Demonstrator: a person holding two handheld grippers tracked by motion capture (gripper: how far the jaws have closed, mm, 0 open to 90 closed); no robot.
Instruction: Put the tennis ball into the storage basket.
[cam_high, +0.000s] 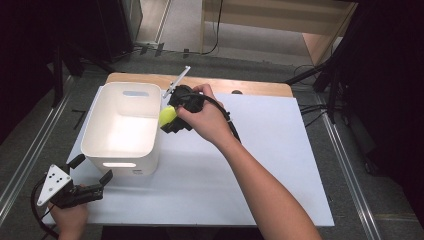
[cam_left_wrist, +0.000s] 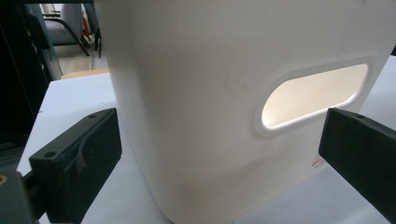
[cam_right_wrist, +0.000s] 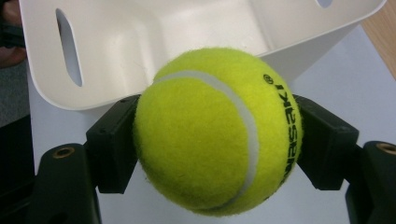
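Note:
A yellow-green tennis ball (cam_high: 167, 115) (cam_right_wrist: 217, 130) sits clamped between the jaws of my right gripper (cam_high: 170, 116) (cam_right_wrist: 219, 140), held just right of the rim of a white plastic bin (cam_high: 121, 127) (cam_right_wrist: 140, 42). The bin looks bare inside and has slot handles in its end walls. My left gripper (cam_high: 90, 169) (cam_left_wrist: 219, 154) is open at the table's near left corner, its jaws spread wide and facing the bin's near wall (cam_left_wrist: 205, 102) beside the handle slot (cam_left_wrist: 313, 95), with nothing between them.
A white sheet (cam_high: 260, 150) covers the wooden table (cam_high: 240, 86), with free room on its right half. A small white stick-like piece (cam_high: 177, 80) juts up behind the right hand. Dark stands and cables ring the table on the floor.

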